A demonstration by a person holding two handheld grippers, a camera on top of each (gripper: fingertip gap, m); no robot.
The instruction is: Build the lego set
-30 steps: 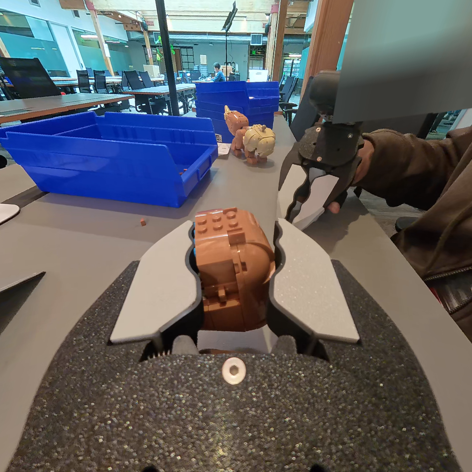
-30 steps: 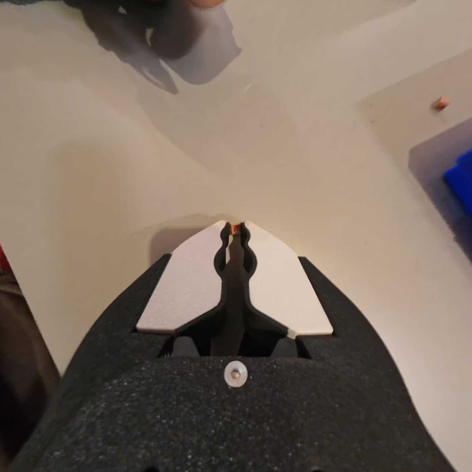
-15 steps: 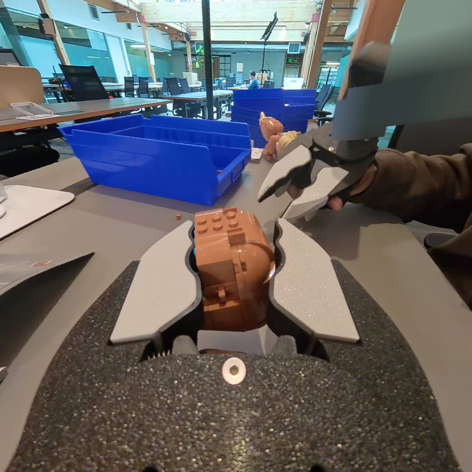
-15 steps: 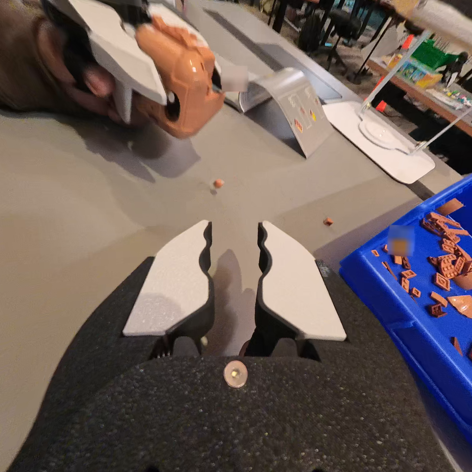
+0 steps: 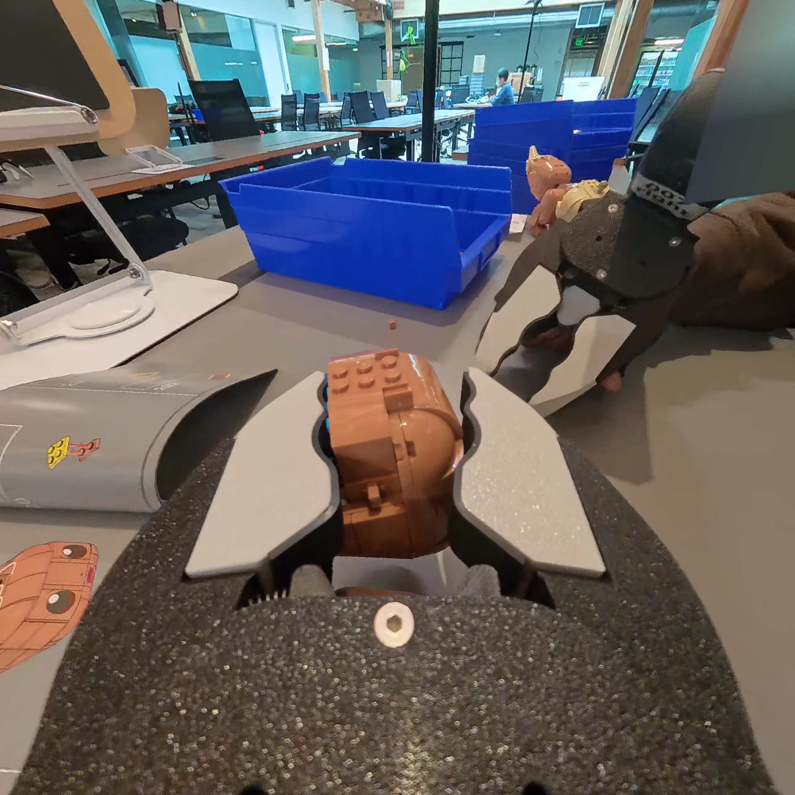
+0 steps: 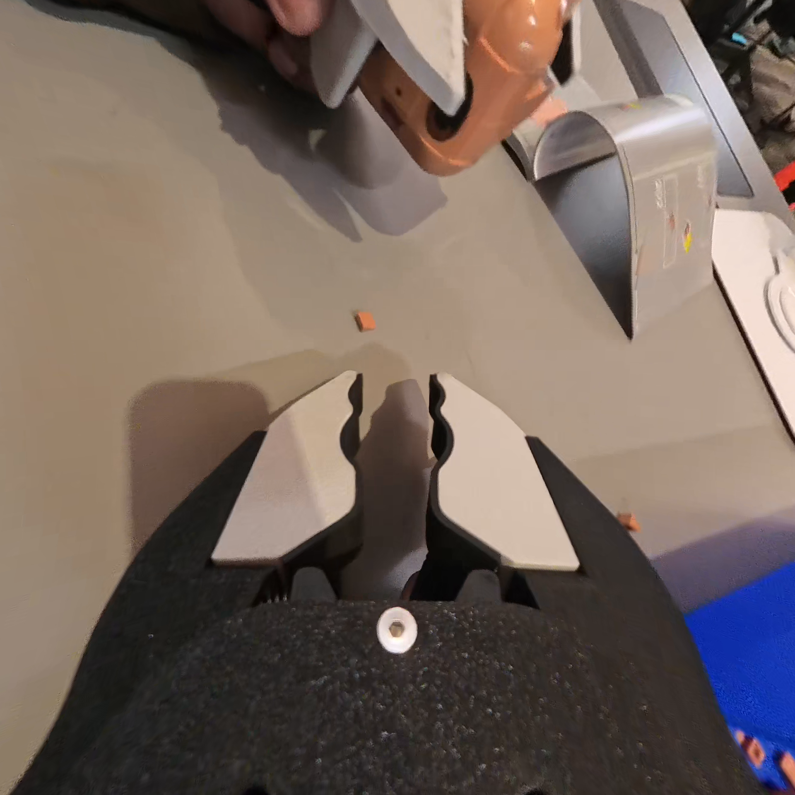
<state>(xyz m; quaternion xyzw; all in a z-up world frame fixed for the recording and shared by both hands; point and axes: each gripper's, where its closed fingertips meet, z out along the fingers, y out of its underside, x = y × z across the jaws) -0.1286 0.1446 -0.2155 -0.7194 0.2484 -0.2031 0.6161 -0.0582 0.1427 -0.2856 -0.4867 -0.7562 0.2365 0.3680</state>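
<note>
A blue bin [image 5: 378, 241] is seen ahead of the left tongs [image 5: 393, 387] and slightly to their left, with a tiny brown piece [image 5: 392, 325] lying on the worktop [image 5: 279, 331] between bin and tongs. A curled grey instruction booklet [image 5: 107, 430] lies just to the left of the left tongs, and a white stand base [image 5: 129, 301] sits farther left. Two built brick figures [image 5: 555, 185], one brown and one tan, stand beyond the right tongs [image 5: 520, 370], partly hidden by them; a stack of blue bins [image 5: 550, 137] is behind those.

The brown brick body [image 5: 391, 456] is clamped between the left tongs, held above the worktop. Its long axis runs along the fingers, the studded end pointing forward and the rounded face turned up and to the right.

The right tongs [image 6: 395, 378] are spread apart and hold nothing; they are angled down at the worktop. A small flat brown tile [image 6: 365, 321] lies just ahead of their tips, nothing standing between. A second small brown piece [image 6: 628, 521] lies to their right, near the bin's blue edge [image 6: 748, 671].

The worktop is plain matte grey. An open office with desks, chairs and timber posts is seen behind.
</note>
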